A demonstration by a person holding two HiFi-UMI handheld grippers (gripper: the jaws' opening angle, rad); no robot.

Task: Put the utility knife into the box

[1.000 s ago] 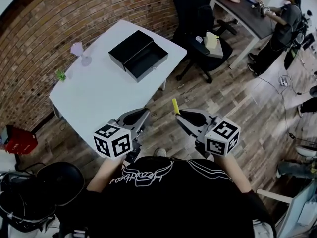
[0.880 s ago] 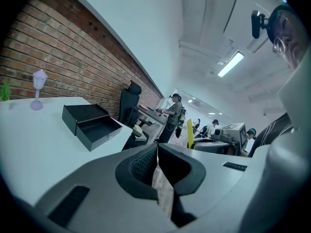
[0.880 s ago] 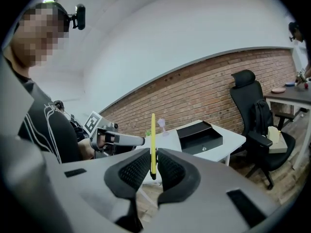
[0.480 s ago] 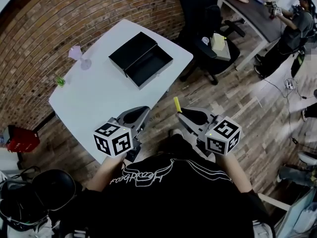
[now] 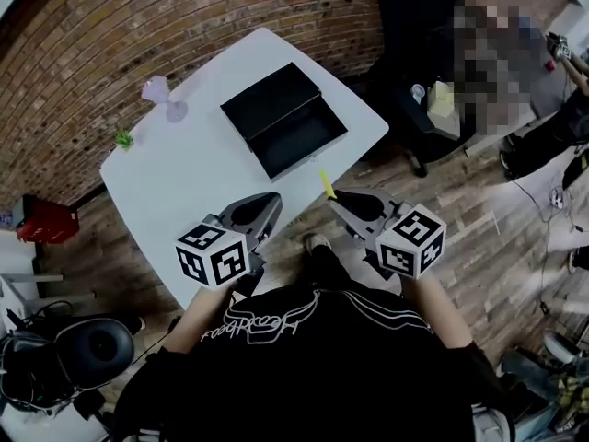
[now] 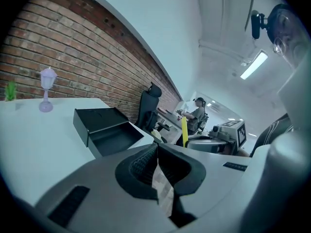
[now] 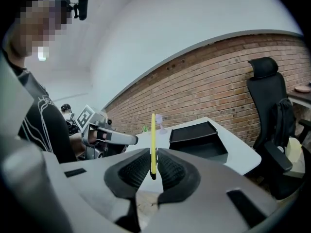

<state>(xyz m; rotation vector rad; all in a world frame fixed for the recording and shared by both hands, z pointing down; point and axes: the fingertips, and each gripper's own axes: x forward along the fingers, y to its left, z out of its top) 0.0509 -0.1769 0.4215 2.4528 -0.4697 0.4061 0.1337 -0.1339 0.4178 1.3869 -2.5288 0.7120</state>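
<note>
The yellow utility knife [image 7: 153, 140] stands upright between the pads of my right gripper [image 7: 153, 155], which is shut on its lower end. In the head view the utility knife [image 5: 326, 184] sticks up from the right gripper [image 5: 335, 197] just off the white table's near corner. The black box [image 5: 287, 120] lies open on the table [image 5: 184, 191], lid part behind the tray part. My left gripper [image 5: 272, 203] hangs over the table's near edge, shut with nothing in it. From the left gripper [image 6: 155, 149] view, the box [image 6: 104, 130] lies ahead to the left.
A purple goblet [image 5: 164, 95] and a small green plant [image 5: 122, 139] stand at the table's far left side. A black office chair [image 5: 419, 35] is beyond the table at the right, a red crate [image 5: 41, 221] and a black stool [image 5: 78, 353] at the left.
Both grippers and I have moved toward the table; the table and box now lie closer in front of them. The right gripper still holds the knife.
</note>
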